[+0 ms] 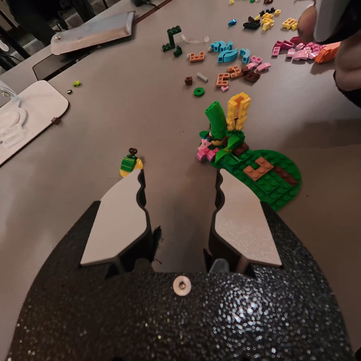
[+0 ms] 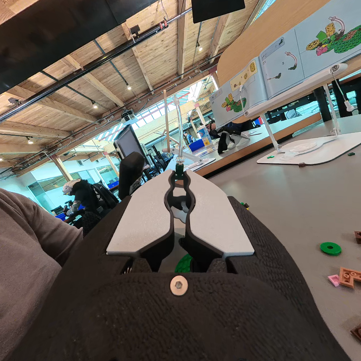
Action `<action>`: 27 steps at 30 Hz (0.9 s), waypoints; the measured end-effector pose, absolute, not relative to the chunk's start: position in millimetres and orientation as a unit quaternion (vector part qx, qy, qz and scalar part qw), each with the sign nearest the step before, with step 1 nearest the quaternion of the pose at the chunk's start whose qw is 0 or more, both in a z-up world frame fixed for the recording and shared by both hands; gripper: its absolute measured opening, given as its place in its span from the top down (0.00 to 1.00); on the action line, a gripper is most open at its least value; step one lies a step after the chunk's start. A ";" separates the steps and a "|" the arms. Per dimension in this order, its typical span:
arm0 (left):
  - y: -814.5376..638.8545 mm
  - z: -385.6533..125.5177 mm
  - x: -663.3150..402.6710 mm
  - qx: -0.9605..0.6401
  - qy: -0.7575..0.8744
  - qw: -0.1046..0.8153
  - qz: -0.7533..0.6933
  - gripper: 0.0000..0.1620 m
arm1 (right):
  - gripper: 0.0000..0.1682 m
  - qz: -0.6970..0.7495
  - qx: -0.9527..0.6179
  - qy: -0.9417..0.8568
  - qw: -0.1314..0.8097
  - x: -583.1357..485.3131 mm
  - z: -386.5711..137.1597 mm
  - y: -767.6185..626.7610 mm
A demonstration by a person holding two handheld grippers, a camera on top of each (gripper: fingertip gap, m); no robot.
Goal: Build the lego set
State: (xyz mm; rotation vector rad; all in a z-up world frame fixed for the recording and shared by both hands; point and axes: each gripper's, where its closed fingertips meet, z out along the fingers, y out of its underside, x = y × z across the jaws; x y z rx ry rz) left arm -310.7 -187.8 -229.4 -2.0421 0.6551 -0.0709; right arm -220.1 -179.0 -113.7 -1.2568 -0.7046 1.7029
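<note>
My left gripper (image 1: 180, 172) is open and empty, low over the table. It sits between a small green-and-yellow sub-assembly (image 1: 130, 164) by its left fingertip and the green baseplate (image 1: 277, 187) by its right fingertip. The baseplate carries a green stem, a yellow flower (image 1: 238, 111), pink bricks and tan and brown plates. My right gripper (image 2: 179, 172) is raised and tilted upward. It is shut on a dark green piece (image 2: 179, 172) with a clear curved tube (image 2: 178, 129) sticking up out of it.
Loose bricks lie sorted by colour at the back: dark green (image 1: 172, 38), blue (image 1: 227, 51), pink (image 1: 298, 49), yellow (image 1: 267, 19), tan (image 1: 222, 79). A green ring (image 2: 330, 248) and another clear tube (image 1: 193, 39) lie nearby. An instruction booklet (image 2: 293, 64) stands on a white stand (image 2: 312, 150). The gap from one gripper's tips to the other's is roughly 15 cm.
</note>
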 end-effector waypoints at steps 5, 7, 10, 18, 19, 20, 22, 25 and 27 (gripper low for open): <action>-188.6 -236.8 -308.1 -0.841 0.274 0.465 -0.031 0.57 | 0.97 0.686 -0.505 -0.284 0.440 -219.9 -113.1 -179.2; -188.9 -238.4 -307.6 -0.843 0.276 0.461 -0.035 0.57 | 0.97 0.686 -0.505 -0.284 0.440 -219.9 -113.0 -179.5; -191.4 -240.1 -305.3 -0.842 0.289 0.454 -0.045 0.58 | 0.97 0.686 -0.505 -0.285 0.439 -220.7 -113.7 -180.0; -194.6 -240.2 -302.6 -0.842 0.296 0.447 -0.060 0.60 | 0.97 0.683 -0.508 -0.286 0.440 -221.4 -115.1 -179.5; -195.1 -240.9 -302.4 -0.843 0.297 0.445 -0.061 0.61 | 0.97 0.684 -0.508 -0.286 0.439 -221.5 -115.1 -179.6; -195.3 -241.5 -302.3 -0.844 0.297 0.443 -0.061 0.61 | 0.97 0.684 -0.508 -0.287 0.439 -221.7 -115.2 -180.0; -195.9 -242.3 -301.7 -0.844 0.299 0.441 -0.063 0.62 | 0.97 0.682 -0.509 -0.288 0.439 -222.1 -115.9 -180.2; -196.7 -243.8 -301.0 -0.846 0.301 0.436 -0.064 0.63 | 0.97 0.683 -0.509 -0.290 0.437 -222.5 -116.0 -180.8; -196.4 -243.5 -300.4 -0.845 0.300 0.439 -0.065 0.60 | 0.97 0.683 -0.509 -0.290 0.437 -222.5 -116.0 -180.8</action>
